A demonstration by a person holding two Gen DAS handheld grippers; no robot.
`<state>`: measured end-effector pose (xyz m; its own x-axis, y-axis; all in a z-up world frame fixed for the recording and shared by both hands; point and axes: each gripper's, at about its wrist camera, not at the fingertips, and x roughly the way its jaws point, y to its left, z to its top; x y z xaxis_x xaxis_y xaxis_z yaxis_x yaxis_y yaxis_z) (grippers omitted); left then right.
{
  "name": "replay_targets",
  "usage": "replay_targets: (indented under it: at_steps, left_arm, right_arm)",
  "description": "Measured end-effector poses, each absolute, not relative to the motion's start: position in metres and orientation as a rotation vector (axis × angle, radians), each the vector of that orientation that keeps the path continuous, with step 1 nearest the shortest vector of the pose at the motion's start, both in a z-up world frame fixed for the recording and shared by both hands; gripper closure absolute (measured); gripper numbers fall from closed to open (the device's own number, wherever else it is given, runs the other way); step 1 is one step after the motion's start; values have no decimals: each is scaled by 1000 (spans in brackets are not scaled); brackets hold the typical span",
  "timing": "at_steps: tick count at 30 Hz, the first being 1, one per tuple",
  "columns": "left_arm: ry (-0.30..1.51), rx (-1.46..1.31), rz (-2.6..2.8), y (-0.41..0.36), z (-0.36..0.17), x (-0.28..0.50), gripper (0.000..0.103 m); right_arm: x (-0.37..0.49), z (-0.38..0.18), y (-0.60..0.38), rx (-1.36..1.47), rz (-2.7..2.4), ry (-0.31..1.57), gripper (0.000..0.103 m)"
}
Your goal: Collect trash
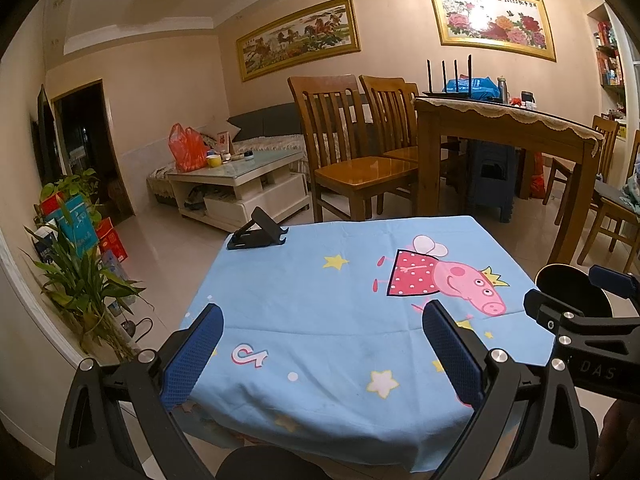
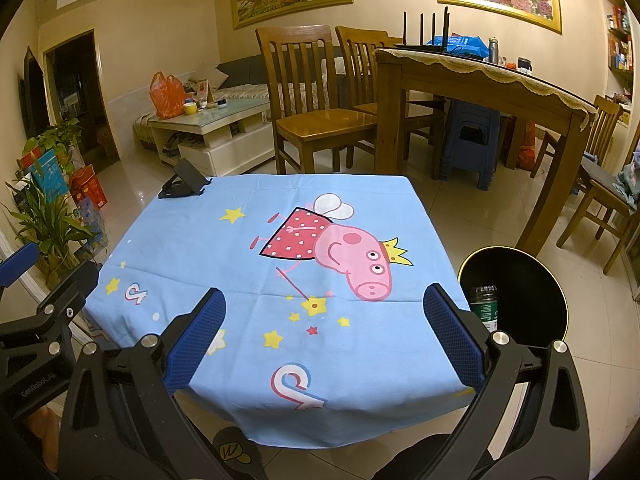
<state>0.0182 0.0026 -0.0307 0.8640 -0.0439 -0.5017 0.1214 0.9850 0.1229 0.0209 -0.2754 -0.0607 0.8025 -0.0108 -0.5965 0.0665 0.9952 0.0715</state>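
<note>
Two hand-held grippers are hovering over the near edge of a small table draped in a blue cartoon cloth, each with its blue-padded jaws spread wide and holding nothing. The left gripper is sitting over the cloth's left half, while the right gripper is working nearest the black round bin, which is standing on the floor just beside the table's right edge. Inside the bin, a green can is resting roughly upright, its top pointing up and its long axis near vertical. No loose trash is showing on the cloth; only a black phone stand is sitting at the far left corner. Judging by this, the collecting appears close to finished.
</note>
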Motion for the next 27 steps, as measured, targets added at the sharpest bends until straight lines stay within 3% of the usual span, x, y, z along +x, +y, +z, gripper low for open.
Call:
replay_targets:
  at_steps: [27]
  left_arm:
    - [529, 145, -99, 4, -35, 17, 7]
  right_arm:
    - [19, -62, -276, 87, -43, 645, 5]
